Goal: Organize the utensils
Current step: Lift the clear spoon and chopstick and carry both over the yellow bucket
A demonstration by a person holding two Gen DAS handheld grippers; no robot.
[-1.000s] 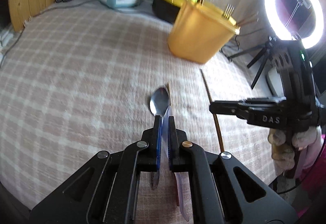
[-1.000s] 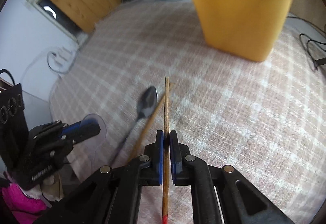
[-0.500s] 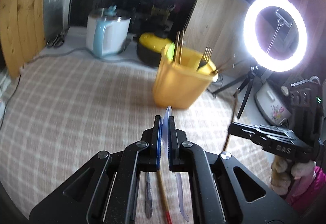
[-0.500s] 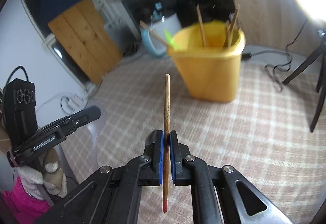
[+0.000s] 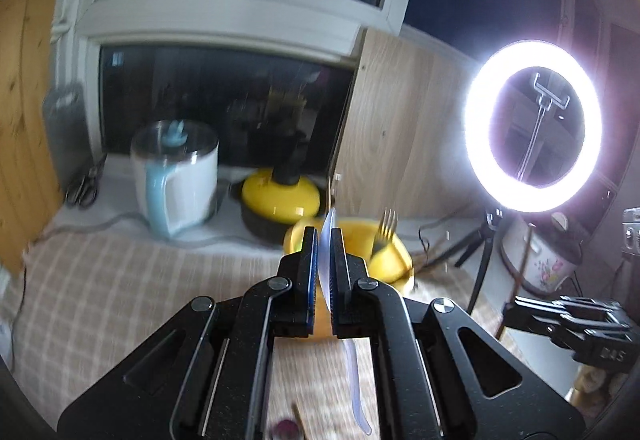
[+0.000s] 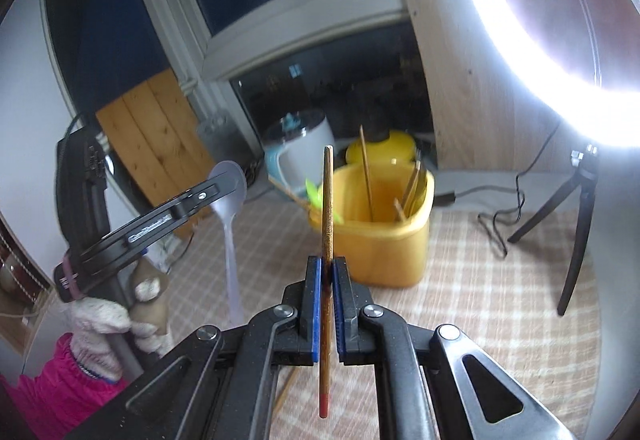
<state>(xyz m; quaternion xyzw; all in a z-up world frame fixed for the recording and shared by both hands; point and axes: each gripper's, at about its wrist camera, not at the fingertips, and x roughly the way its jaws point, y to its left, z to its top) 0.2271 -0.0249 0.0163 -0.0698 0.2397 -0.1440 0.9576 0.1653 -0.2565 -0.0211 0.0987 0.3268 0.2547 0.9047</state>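
My left gripper [image 5: 325,236] is shut on a clear plastic spoon [image 5: 329,240], held edge-on and lifted above the cloth. In the right wrist view the left gripper [image 6: 230,181] holds that spoon [image 6: 231,244] bowl up. My right gripper [image 6: 327,264] is shut on a wooden chopstick [image 6: 327,195] with a red end, upright, in front of the yellow utensil bin [image 6: 384,240]. The bin [image 5: 390,260] holds a fork [image 5: 384,228] and several chopsticks. Another chopstick tip [image 5: 298,418] lies on the cloth below.
A checked tablecloth [image 6: 480,280] covers the table. A white and blue kettle [image 5: 176,179] and a yellow pot [image 5: 280,195] stand behind the bin. A ring light [image 5: 534,125] on a tripod [image 6: 576,224] stands at the right, with a cable beside it.
Both grippers have lifted off the table and tilted up, carrying the spoon and the chopstick. The metal spoon left on the cloth has dropped out of view.
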